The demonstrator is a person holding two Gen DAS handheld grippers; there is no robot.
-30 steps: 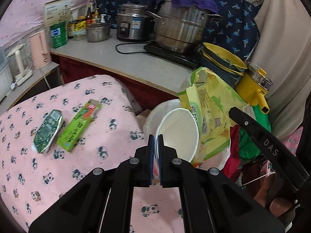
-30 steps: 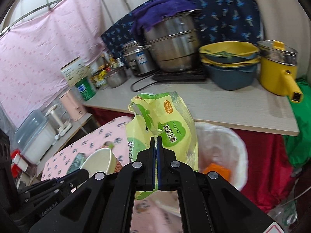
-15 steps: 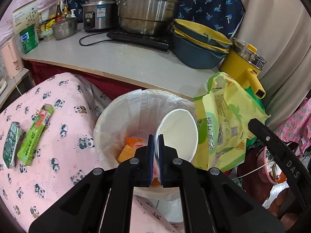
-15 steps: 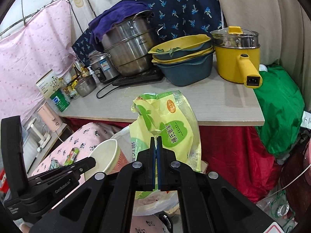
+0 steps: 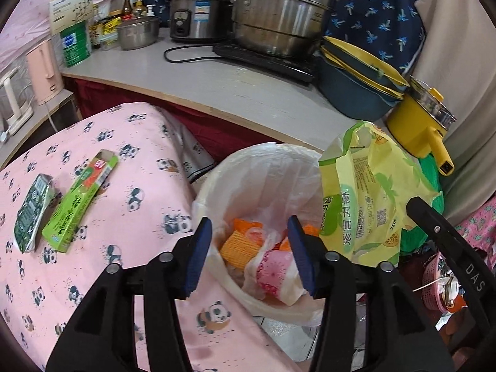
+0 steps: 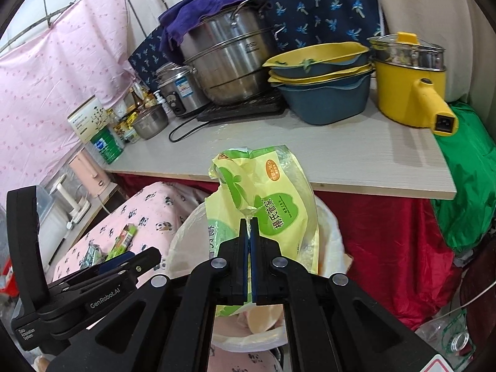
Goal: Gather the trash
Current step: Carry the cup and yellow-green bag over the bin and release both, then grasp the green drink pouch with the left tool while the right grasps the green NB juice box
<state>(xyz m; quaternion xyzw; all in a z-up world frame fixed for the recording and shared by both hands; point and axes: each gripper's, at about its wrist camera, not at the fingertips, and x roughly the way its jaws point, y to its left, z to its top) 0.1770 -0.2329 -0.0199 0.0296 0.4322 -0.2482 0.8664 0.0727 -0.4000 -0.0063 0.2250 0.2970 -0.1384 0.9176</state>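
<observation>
- The left tool [image 5: 249, 249] hangs over the round bin lined with a thin white plastic bag [image 5: 263, 167], its blue-padded jaws opening, with nothing between them but the view down into the bin.
- Inside the bin lie an orange ridged wrapper [image 5: 240, 248] and a paper cup with a pink flower print [image 5: 274, 274], the cup on its side among crumpled plastic.
- The right tool [image 6: 249, 226] is clamped tight on a yellow-green plastic snack bag [image 6: 266, 198], pinching it near the torn middle; the bag stands up above the pads and hangs just over the bin's far rim.
- From the left tool's camera, the same bag shows to the right of the bin, with the right tool's black arm below it.
- To the left of the bin is a surface spread with a pink cloth printed with pandas [image 5: 124, 192]. Two pieces of trash lie on it side by side, well apart from the bin: a flattened dark green drink carton [image 5: 31, 214] and a long light green cardboard box with a red patch [image 5: 82, 201].
- Behind runs a pale grey tabletop [image 5: 241, 90] carrying a large steel stockpot [image 5: 285, 15], a steel rice cooker [image 5: 198, 15], stacked blue and yellow basins [image 5: 359, 80] and a yellow electric pot with a glass lid [image 5: 421, 124].
- A purple cloth [image 6: 204, 9] is draped over the stockpot.
</observation>
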